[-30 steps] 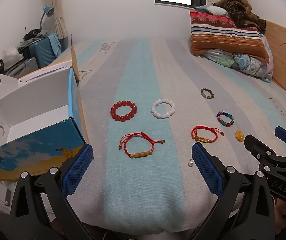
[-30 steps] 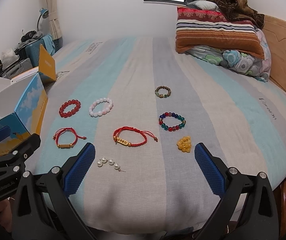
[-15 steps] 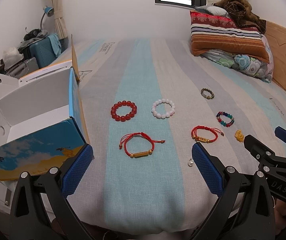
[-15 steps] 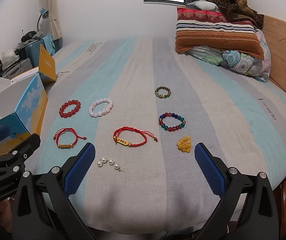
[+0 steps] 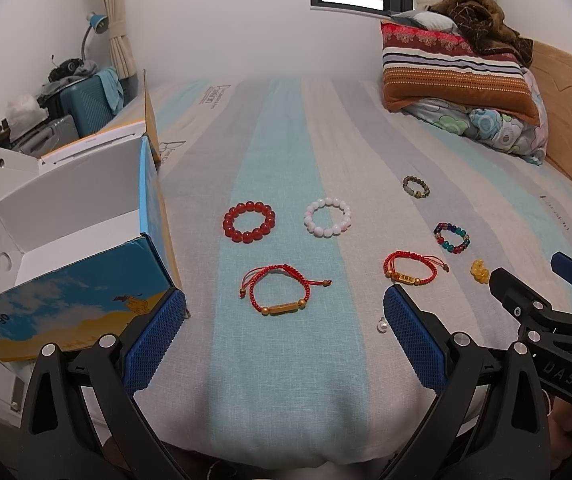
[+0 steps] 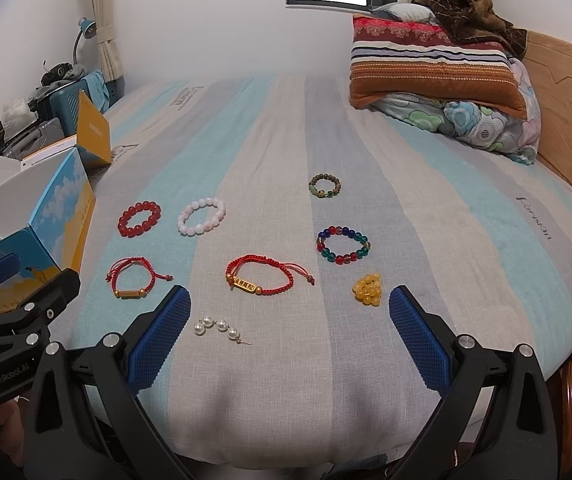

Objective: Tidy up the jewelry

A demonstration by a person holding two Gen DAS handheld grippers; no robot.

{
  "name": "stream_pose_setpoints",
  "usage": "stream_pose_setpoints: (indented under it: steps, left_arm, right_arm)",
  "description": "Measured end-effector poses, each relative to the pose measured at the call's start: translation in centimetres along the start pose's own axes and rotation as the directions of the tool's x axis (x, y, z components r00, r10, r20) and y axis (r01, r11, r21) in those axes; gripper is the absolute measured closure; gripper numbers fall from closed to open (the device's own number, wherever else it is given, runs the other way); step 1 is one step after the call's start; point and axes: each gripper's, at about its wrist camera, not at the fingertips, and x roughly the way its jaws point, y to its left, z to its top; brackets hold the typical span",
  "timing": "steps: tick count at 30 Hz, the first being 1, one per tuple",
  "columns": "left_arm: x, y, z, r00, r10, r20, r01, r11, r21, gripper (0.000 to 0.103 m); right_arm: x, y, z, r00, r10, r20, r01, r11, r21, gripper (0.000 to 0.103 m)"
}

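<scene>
Several bracelets lie on the striped bed. A red bead bracelet (image 5: 249, 222) and a white bead bracelet (image 5: 327, 222) sit mid-bed. Closer are two red cord bracelets (image 5: 282, 294) (image 6: 264, 274), a multicolour bead bracelet (image 6: 343, 245), a small green-brown one (image 6: 325, 186), a yellow bead cluster (image 6: 367, 289) and a pearl strand (image 6: 217, 326). My left gripper (image 5: 284, 326) is open, hovering at the bed's near edge just short of the cord bracelet. My right gripper (image 6: 289, 326) is open too, with the pearl strand between its fingers' line, untouched.
An open blue and yellow cardboard box (image 5: 82, 216) with a white inside stands at the bed's left edge. Stacked pillows (image 6: 429, 60) and a wooden headboard (image 6: 565, 88) fill the far right. Luggage and clutter (image 5: 82, 100) sit beyond the box.
</scene>
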Motion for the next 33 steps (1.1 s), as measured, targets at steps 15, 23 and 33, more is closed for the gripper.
stream_pose_setpoints:
  steps: [15, 23, 33]
  left_arm:
    - [0.0, 0.0, 0.0, 1.0, 0.0, 0.001, 0.0, 1.0, 0.003, 0.006]
    - [0.0, -0.1, 0.0, 1.0, 0.002, 0.001, -0.002, 1.0, 0.003, 0.006]
    - [1.3, 0.3, 0.7, 0.999, -0.025, -0.03, 0.025, 1.0, -0.001, 0.006]
  right_arm:
    - [-0.1, -0.1, 0.0, 1.0, -0.002, 0.003, 0.002, 1.0, 0.0, 0.007]
    - [-0.2, -0.1, 0.1, 1.0, -0.003, 0.006, 0.003, 1.0, -0.001, 0.007]
    - [0.0, -1.5, 0.8, 0.999, -0.039, 0.011, 0.039, 0.999, 0.016, 0.007]
